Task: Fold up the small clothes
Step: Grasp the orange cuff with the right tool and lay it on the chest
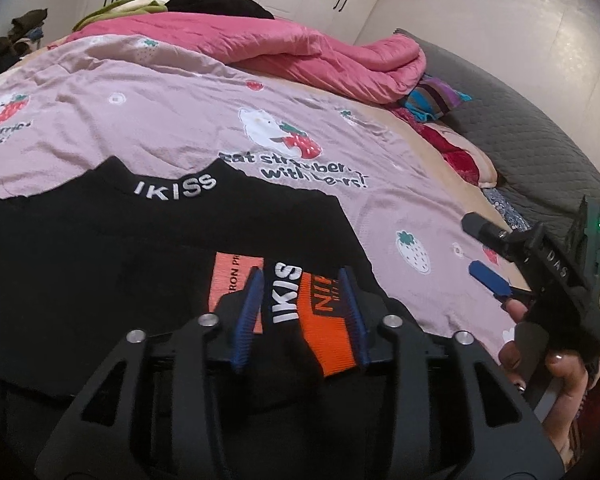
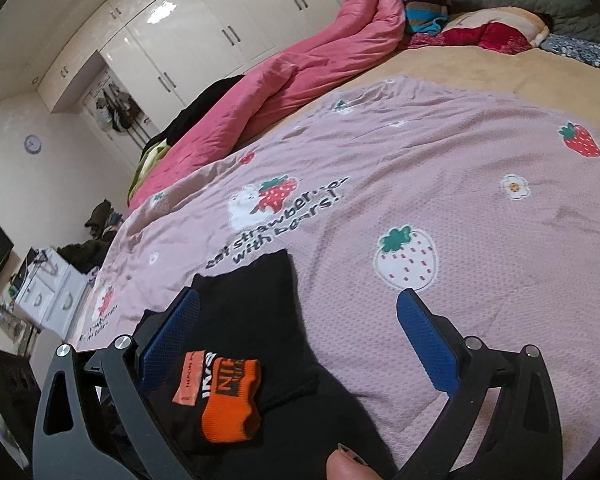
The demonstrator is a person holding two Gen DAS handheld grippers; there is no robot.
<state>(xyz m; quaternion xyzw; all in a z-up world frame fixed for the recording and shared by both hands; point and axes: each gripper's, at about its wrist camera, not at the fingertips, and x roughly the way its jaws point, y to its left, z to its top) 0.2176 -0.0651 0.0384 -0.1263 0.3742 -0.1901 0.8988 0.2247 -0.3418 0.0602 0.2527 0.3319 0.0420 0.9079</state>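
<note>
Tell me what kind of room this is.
Most likely a home bedroom: a bed under a pink strawberry-print sheet, a bunched pink quilt along its far side, and white built-in wardrobes against the wall. The black garment lies on the sheet.

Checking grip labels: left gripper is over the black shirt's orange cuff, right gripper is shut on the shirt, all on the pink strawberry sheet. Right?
Not quite. The right gripper is open, its fingers spread wide and holding nothing, as the right wrist view shows. The rest stands: the left gripper is over the orange cuff of the black shirt, on the pink strawberry sheet.
</note>
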